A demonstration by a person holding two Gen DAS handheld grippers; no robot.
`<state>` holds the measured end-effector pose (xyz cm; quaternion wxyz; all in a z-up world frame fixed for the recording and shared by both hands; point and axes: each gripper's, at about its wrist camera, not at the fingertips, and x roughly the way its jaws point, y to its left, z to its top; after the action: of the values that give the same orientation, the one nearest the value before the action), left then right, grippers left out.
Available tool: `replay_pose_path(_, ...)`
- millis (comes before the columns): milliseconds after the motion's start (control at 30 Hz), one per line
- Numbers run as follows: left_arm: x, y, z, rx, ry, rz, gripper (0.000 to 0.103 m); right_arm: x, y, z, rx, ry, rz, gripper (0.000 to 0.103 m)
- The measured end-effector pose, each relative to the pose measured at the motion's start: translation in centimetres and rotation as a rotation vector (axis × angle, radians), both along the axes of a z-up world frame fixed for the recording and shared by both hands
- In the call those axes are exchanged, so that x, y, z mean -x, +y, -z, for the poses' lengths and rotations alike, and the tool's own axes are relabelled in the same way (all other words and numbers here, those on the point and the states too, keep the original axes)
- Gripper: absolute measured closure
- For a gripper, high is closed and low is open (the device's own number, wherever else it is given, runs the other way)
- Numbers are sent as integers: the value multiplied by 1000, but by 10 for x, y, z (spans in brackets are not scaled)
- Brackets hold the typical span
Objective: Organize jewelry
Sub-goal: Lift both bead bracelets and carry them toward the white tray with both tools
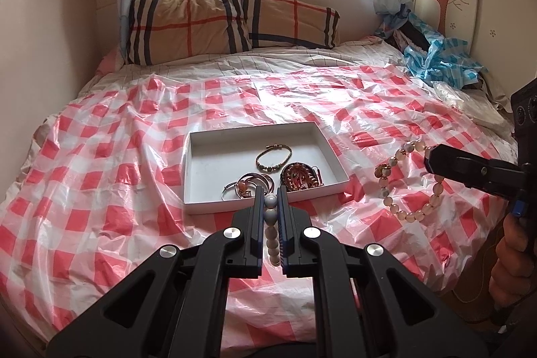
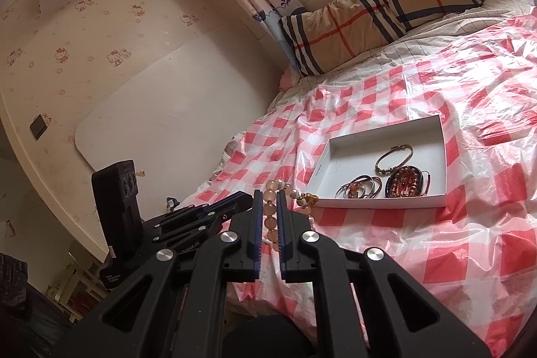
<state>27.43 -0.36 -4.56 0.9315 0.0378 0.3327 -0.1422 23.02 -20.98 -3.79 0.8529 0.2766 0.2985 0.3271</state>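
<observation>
Both claws are clamped on beads: my left claw (image 1: pixel 271 202) pinches a strand of pale grey-white beads (image 1: pixel 271 217), and my right claw (image 2: pixel 268 207) grips a bracelet of peach-coloured beads (image 2: pixel 270 218). In the left view that peach bracelet hangs as a loop from the right claw's tip, held above the checked plastic sheet (image 1: pixel 117 156) on the bed, just right of the white box (image 1: pixel 208 163). I cannot tell whether the two strands are separate pieces. The box already holds a thin chain bracelet (image 1: pixel 273 158), some bangles (image 1: pixel 246 185) and a dark beaded piece (image 1: pixel 298 178); its left half is bare. I judge this the carry step. Next I should bring each claw over the box's free area, lower it, then release so the beads settle inside without snagging.
</observation>
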Motion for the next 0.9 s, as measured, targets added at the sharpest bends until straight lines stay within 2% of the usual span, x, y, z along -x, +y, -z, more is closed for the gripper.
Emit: replay_pose_path(900,-6,0,6,3,8,-4,96,-20,13,13,-10,20,-12,94)
